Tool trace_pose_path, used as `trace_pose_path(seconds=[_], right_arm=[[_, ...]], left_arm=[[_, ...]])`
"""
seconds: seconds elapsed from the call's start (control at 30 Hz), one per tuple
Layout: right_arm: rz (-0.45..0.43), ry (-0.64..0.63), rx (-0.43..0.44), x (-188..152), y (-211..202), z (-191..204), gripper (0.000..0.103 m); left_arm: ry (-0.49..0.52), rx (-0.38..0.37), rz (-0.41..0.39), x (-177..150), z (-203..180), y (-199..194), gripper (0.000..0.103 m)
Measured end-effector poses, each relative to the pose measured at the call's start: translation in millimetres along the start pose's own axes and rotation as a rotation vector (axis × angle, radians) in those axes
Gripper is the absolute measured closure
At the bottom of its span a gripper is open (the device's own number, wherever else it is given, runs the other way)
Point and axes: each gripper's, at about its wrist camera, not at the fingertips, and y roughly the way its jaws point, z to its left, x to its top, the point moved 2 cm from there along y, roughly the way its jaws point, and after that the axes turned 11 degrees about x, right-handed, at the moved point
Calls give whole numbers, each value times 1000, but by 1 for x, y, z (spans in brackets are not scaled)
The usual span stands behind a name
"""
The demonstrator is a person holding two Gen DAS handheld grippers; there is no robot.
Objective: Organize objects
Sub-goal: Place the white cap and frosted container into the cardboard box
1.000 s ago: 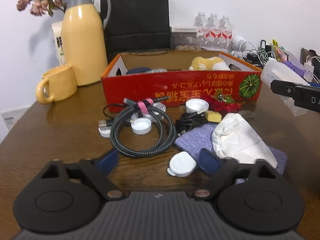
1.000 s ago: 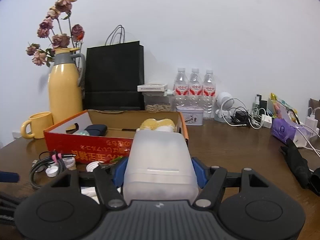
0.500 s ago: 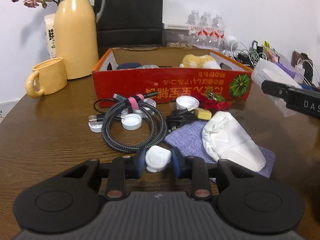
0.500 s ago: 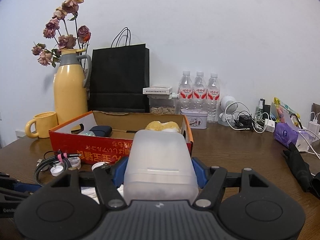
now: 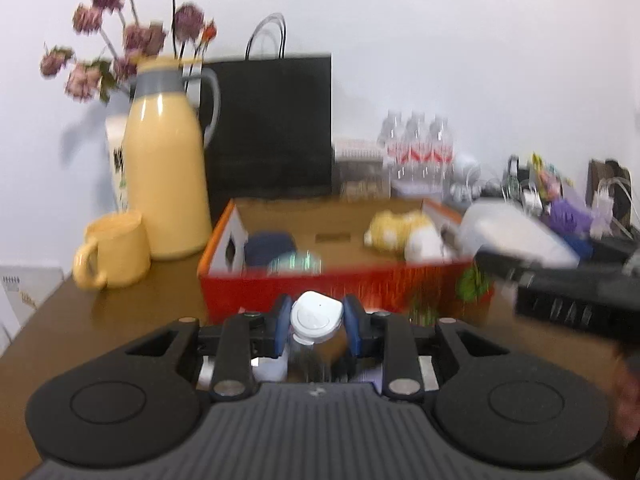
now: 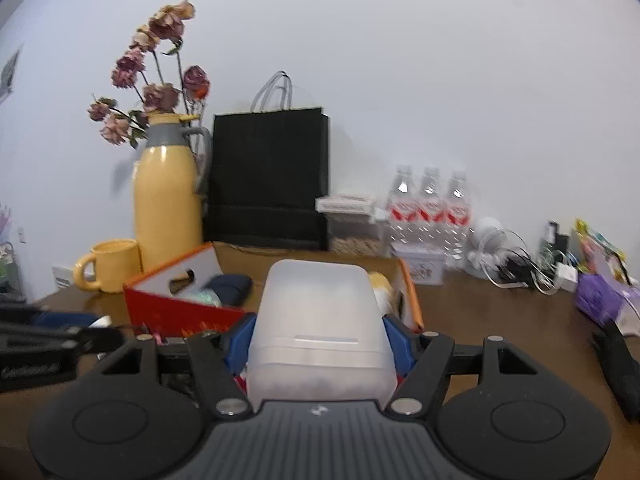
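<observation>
My left gripper (image 5: 317,322) is shut on a small white rounded case (image 5: 316,316), lifted above the table in front of the red cardboard box (image 5: 340,280). Inside that box lie a dark blue pouch (image 5: 270,245), a shiny disc-like item (image 5: 296,262) and a yellow-and-white plush toy (image 5: 404,230). My right gripper (image 6: 318,340) is shut on a translucent white plastic container (image 6: 320,320), held over the near right side of the red box (image 6: 180,312). The right gripper's body and its container (image 5: 516,232) show at the right of the left wrist view.
A yellow thermos jug (image 5: 166,184) with dried flowers and a yellow mug (image 5: 114,250) stand left of the box. Behind it are a black paper bag (image 5: 272,128) and water bottles (image 5: 416,148). Cables and chargers (image 6: 520,268) and a purple pack (image 6: 600,300) crowd the back right.
The left gripper closed on the small white case and lifted it off the table toward the box. The right gripper rose slightly with its container still held.
</observation>
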Motion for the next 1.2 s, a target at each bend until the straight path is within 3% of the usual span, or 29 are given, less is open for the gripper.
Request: trace_pose_path(seconds=[0.2, 0.37, 0.63, 0.97, 1.0, 1.03, 1.07, 1.1, 1.13, 1.2], right_arm=[[-7, -47, 17, 28, 35, 6, 37], [26, -9, 31, 40, 83, -1, 37], [92, 23, 19, 35, 147, -17, 37], [149, 7, -1, 21, 167, -26, 37], [161, 8, 1, 21, 168, -26, 37], [173, 8, 4, 20, 169, -26, 36], [176, 5, 7, 18, 168, -26, 35], [176, -3, 10, 17, 167, -25, 22], [169, -12, 15, 17, 165, -24, 4], [142, -42, 22, 16, 158, -21, 0]], left_arm=[[-60, 51, -39, 44, -4, 39, 74], [-136, 93, -10, 63, 4, 83, 74], [-144, 115, 58, 66, 17, 143, 74], [-104, 117, 105, 52, 14, 168, 73], [-103, 120, 103, 52, 14, 168, 62], [-102, 123, 97, 51, 14, 167, 42], [-103, 126, 85, 50, 13, 165, 29], [-105, 128, 68, 50, 13, 163, 4], [-110, 132, 41, 50, 13, 160, 0], [-107, 135, 8, 51, 12, 155, 0]])
